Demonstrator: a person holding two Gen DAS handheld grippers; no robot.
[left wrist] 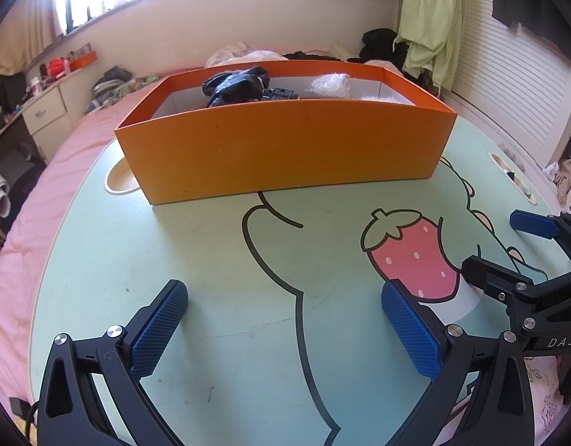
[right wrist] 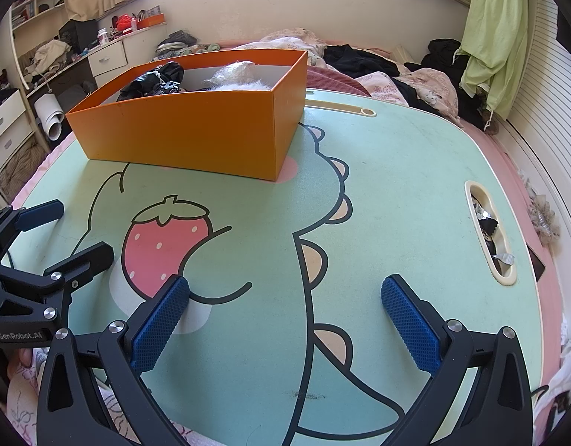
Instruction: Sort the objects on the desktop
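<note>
Two claws hang over a mint-green worktop (left wrist: pixel 196 245) printed with a cartoon dinosaur and a pink strawberry (left wrist: pixel 411 252). Seen from the left wrist, the left claw (left wrist: pixel 285 330) fills the lower part of the frame, its blue-padded fingers (left wrist: pixel 155 330) spread wide with nothing between them, only bare worktop. At the right edge of the frame the right claw (left wrist: pixel 504 245) reaches in, its fingers likewise parted and empty, just beside the strawberry. An orange box (left wrist: pixel 285 148) stands on the worktop across the upper middle of the frame; over its near wall show a crumpled black bag (left wrist: pixel 233 85), a small black object (left wrist: pixel 279 94) just beside it, and a white clump of wrapping (left wrist: pixel 330 83) towards the right. A round recess (left wrist: pixel 118 182) in the worktop peeks out at the box's lower left corner. Seen from the right wrist, the right claw (right wrist: pixel 285 327) sits low in the frame, wide and empty, its left finger over the white patch below the strawberry (right wrist: pixel 162 238). The left claw (right wrist: pixel 62 230) enters at the left edge, also spread. The orange box (right wrist: pixel 196 133) lies in the upper left of the frame, holding the black bag (right wrist: pixel 151 78) and white clump (right wrist: pixel 240 74). A slot-shaped tray (right wrist: pixel 506 278) at the right of the worktop holds small scraps I cannot identify.
</note>
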